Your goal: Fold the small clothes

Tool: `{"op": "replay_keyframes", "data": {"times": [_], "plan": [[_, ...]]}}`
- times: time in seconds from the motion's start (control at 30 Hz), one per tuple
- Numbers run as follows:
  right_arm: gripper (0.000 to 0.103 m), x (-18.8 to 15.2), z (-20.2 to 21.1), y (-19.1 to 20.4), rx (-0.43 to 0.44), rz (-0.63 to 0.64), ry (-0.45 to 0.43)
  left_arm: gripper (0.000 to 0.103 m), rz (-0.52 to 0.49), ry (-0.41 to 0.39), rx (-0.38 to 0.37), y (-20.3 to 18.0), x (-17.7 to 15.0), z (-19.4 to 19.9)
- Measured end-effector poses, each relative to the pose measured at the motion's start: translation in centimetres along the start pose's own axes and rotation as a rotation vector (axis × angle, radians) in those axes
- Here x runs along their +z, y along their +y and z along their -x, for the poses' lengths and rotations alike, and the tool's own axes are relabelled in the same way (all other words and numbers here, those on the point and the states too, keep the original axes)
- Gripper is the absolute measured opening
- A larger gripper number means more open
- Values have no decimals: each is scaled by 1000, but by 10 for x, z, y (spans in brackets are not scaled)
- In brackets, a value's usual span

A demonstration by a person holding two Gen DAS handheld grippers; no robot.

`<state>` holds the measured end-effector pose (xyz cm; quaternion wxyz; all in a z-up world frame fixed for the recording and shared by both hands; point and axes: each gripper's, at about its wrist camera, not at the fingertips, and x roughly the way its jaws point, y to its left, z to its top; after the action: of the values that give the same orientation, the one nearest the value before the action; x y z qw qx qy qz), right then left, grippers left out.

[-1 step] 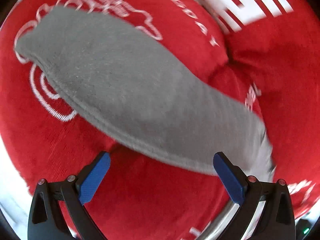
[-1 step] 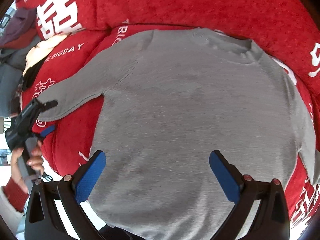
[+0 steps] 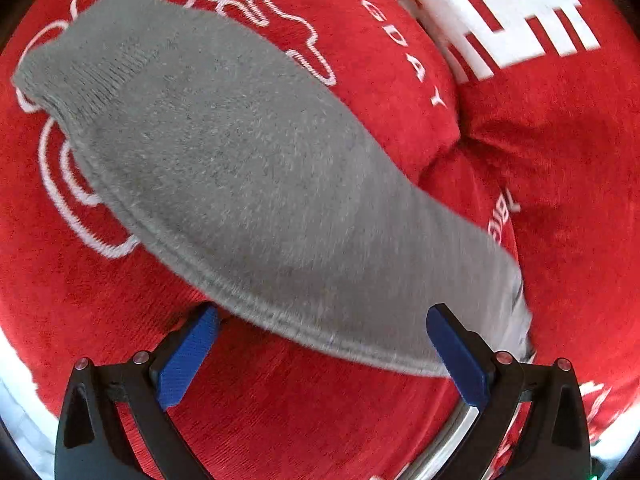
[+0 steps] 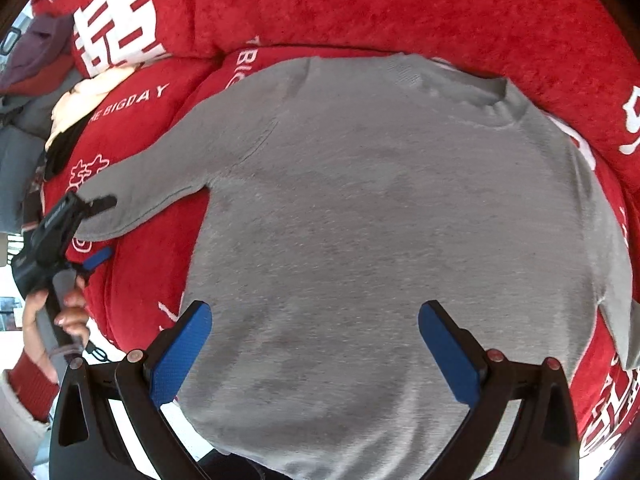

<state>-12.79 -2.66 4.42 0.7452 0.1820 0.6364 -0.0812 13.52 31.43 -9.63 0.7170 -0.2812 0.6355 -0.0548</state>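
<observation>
Center frame of my right wrist view: grey sweater (image 4: 380,220) flat on red cushion (image 4: 400,4), right claw (image 4: 314,346) apart above it. Left claw (image 3: 322,350) apart near sleeve (image 3: 248,184).

The left wrist view looks down from close above the grey sweater's (image 4: 380,220) sleeve (image 3: 260,184), facing the red cushion (image 3: 560,180) behind it, while the right wrist view looks from above the sweater's hem toward its collar, sharing that sleeve at its left edge.
</observation>
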Motion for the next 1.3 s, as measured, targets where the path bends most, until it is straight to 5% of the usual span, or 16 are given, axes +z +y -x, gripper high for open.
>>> {"op": "replay_keyframes", "data": {"times": [0.07, 0.1, 0.17, 0.27, 0.4, 0.57, 0.73, 0.87, 1.0, 1.2, 1.3], "plan": [[103, -1, -4, 4, 2, 1, 10, 98, -3, -12, -24, -7, -2, -4], [103, -2, -6, 6, 6, 3, 16, 80, -11, -23, -16, -11, 0, -4], [103, -3, -6, 9, 15, 10, 25, 58, -22, -17, -7, -12, 4, -3], [103, -4, -4, 14, 29, 24, 27, 7, -18, -37, -14, -10, 9, -1], [102, -5, 1, 14, 51, 37, 13, 7, -62, -96, -10, -23, 10, 9], [97, -8, 6, 1, 66, 9, -5, 7, -361, -224, 62, -96, -11, 43], [97, -12, 16, -28, 55, -59, -45, 7, -630, -284, 9, -183, -56, 60], [97, -19, 31, -67, 32, -149, -97, 7, -852, -240, -83, -266, -112, 38], [97, -32, 38, -117, 15, -277, -112, 7, -1015, -183, -98, -313, -169, 3], [97, -60, 36, -178, -13, -411, -96, 10, -1169, -65, 102, -319, -233, -73], [97, -69, 34, -194, -22, -426, -88, 15, -1182, -46, 145, -306, -240, -77]]}}
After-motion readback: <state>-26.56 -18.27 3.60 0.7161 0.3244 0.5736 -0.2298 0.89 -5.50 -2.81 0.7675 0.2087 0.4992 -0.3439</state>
